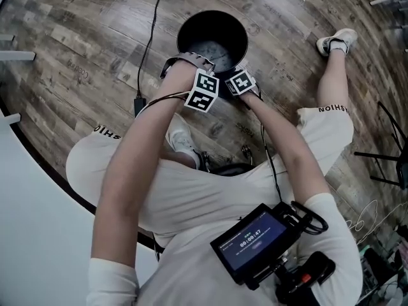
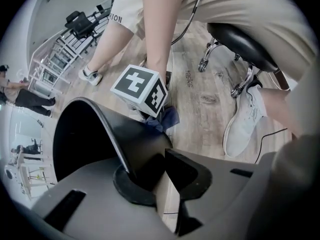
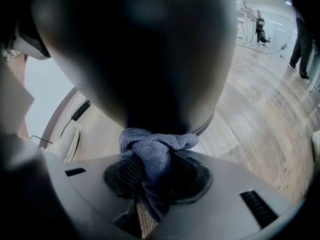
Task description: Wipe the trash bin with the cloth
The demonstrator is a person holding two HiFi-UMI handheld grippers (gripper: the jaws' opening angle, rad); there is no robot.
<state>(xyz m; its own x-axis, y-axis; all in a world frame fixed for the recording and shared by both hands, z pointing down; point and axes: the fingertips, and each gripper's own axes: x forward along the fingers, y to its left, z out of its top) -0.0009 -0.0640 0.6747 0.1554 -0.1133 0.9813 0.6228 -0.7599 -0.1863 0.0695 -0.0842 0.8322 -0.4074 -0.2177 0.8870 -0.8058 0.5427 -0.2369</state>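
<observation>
The black round trash bin (image 1: 212, 38) stands on the wood floor in front of the person's knees. My left gripper (image 2: 150, 176) is shut on the bin's thin rim (image 2: 107, 134), one jaw inside the bin and one outside. Its marker cube (image 1: 203, 91) shows at the bin's near edge in the head view. My right gripper (image 3: 155, 176) is shut on a bunched grey-blue cloth (image 3: 155, 146), and the cloth presses against the bin's dark outer wall (image 3: 140, 49), low down. The left gripper view also shows the right gripper's cube (image 2: 140, 90) with the cloth (image 2: 164, 120) below it.
The person sits on a black stool (image 2: 240, 39) on castors, with white shoes (image 2: 245, 124) close to the bin. A black cable (image 1: 150, 43) and an adapter (image 1: 139, 106) lie on the floor to the bin's left. Other people and metal racks (image 2: 60, 54) stand far off.
</observation>
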